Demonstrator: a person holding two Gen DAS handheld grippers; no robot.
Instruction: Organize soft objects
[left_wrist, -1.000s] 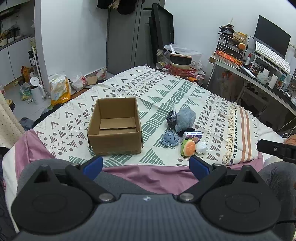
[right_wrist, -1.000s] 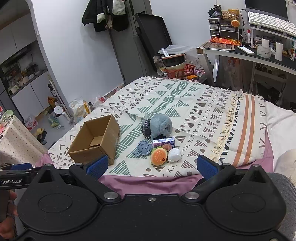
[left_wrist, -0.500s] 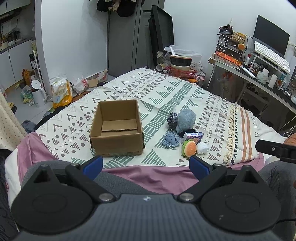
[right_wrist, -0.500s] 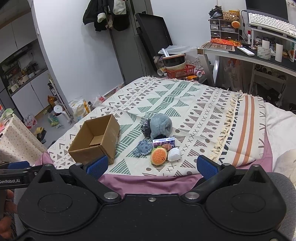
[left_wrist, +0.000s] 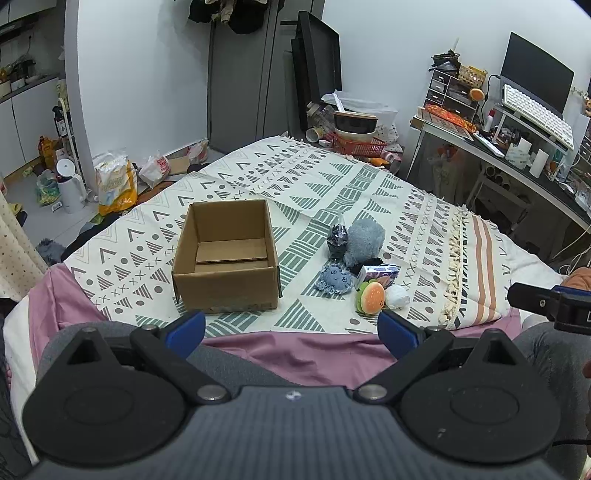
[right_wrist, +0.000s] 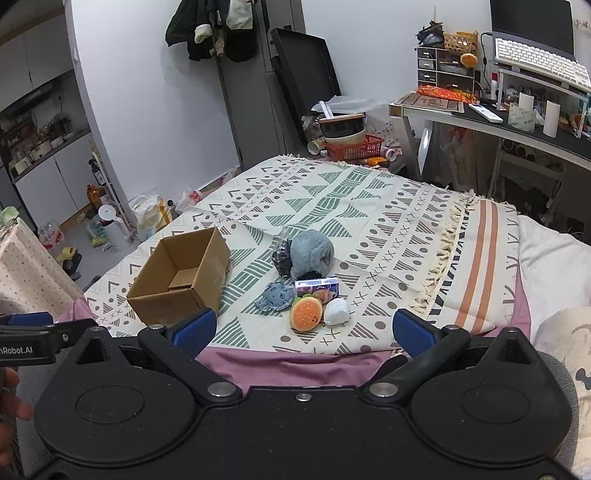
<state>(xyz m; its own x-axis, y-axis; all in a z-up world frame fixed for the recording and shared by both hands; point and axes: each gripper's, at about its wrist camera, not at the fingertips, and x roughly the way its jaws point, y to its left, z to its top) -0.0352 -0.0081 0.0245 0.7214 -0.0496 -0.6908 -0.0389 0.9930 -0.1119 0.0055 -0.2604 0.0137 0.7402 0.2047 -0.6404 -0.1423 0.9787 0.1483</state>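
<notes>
While both claws hang over the near edge of the bed, nothing is in them. The left claw has its blue fingers wide apart, and the right claw has its blue fingers wide apart too.

On the bed lies a blanket with green triangles on it. A brown cardboard box sits on the blanket with its top open. Only a flat bit of card lies at the bottom of it.

To the right of the box, a little apart from it, is a small pile of soft things. A fluffy gray plush toy is at the back, touching a dark shiny little bag. Just in front of them is a small purple box. A blue octopus toy lies at the left of the pile, nearest the cardboard box. A burger toy and a white soft ball sit side by side at the front, touching each other.

At the left edge of the right wrist view, part of a hand shows by the left claw's handle. A messy worktop with a keyboard stands well past the bed
</notes>
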